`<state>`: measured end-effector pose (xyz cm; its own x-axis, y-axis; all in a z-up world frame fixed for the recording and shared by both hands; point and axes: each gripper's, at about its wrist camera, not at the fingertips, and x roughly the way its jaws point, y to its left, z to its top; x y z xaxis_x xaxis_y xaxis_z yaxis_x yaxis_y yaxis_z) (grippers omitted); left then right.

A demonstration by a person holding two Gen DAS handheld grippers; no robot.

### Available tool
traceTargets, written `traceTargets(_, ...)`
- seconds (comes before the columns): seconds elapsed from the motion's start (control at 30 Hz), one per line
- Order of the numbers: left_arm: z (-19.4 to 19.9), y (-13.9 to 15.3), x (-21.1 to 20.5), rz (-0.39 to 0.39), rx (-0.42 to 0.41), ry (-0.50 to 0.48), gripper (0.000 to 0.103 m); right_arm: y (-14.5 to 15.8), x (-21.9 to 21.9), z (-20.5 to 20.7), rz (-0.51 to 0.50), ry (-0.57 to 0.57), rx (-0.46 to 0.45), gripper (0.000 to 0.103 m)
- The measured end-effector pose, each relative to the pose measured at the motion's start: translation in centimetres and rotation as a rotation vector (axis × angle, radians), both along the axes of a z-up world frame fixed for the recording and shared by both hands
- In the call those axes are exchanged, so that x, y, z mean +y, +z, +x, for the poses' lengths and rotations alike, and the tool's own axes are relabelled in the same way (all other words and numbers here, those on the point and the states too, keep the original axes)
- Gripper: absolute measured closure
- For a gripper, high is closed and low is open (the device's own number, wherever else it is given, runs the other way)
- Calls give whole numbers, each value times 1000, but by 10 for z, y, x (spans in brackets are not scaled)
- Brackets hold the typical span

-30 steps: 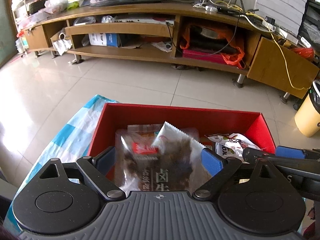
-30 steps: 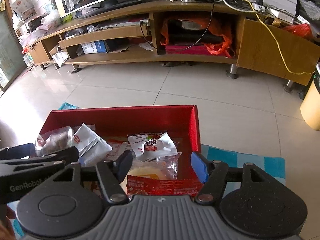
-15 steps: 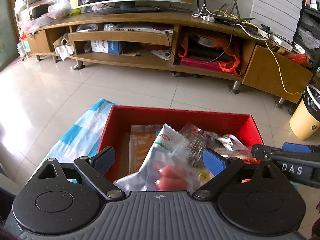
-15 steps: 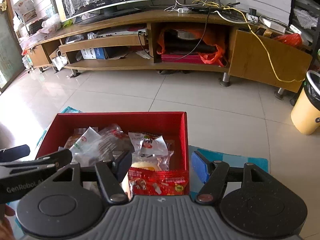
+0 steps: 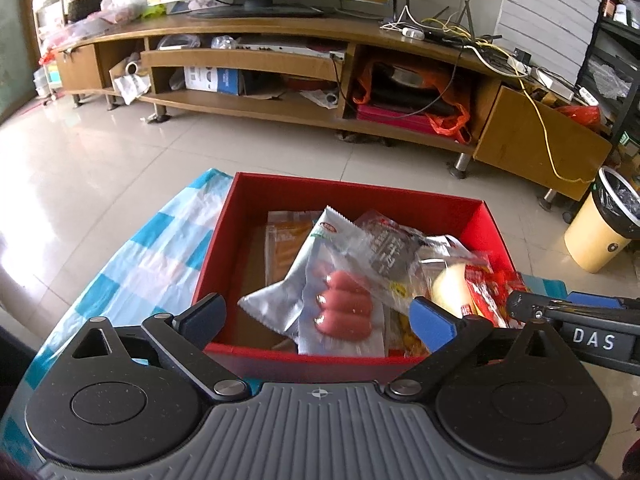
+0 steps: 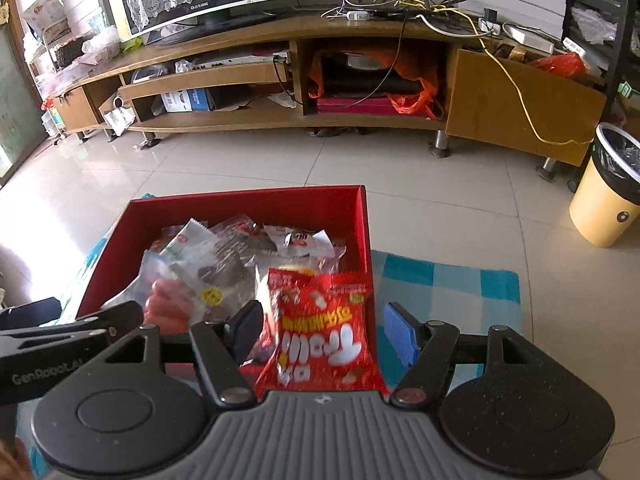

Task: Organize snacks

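A red box (image 5: 352,194) (image 6: 248,202) stands on a blue checked cloth (image 5: 132,264) and holds several snack packets. A sausage packet (image 5: 340,312) lies at its near side, with a dark clear packet (image 5: 384,252) behind it. A red snack bag (image 6: 320,332) lies over the box's near right corner. My left gripper (image 5: 320,318) is open above the box's near wall, over the sausage packet and holding nothing. My right gripper (image 6: 324,332) is open with the red bag between its fingers, apart from both. The right gripper also shows in the left wrist view (image 5: 576,312).
A long wooden TV stand (image 5: 320,64) with cluttered shelves runs along the far wall. A yellow bin (image 6: 608,196) with a black liner stands on the tiled floor at the right. The checked cloth extends right of the box (image 6: 440,284).
Both grippers have pulled back and up from the box. The dark clear packet that lay between the left fingers now rests in the box, and the red bag lies over the box's corner.
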<state>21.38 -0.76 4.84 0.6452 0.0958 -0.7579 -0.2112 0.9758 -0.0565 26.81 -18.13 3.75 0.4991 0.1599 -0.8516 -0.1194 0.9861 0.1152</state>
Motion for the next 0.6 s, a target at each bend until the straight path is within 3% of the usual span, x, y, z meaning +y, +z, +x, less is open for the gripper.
traceTargets(0.6, -33, -8, -16, 42, 14, -36, 1, 19, -4, -44, -46, 7, -40, 32)
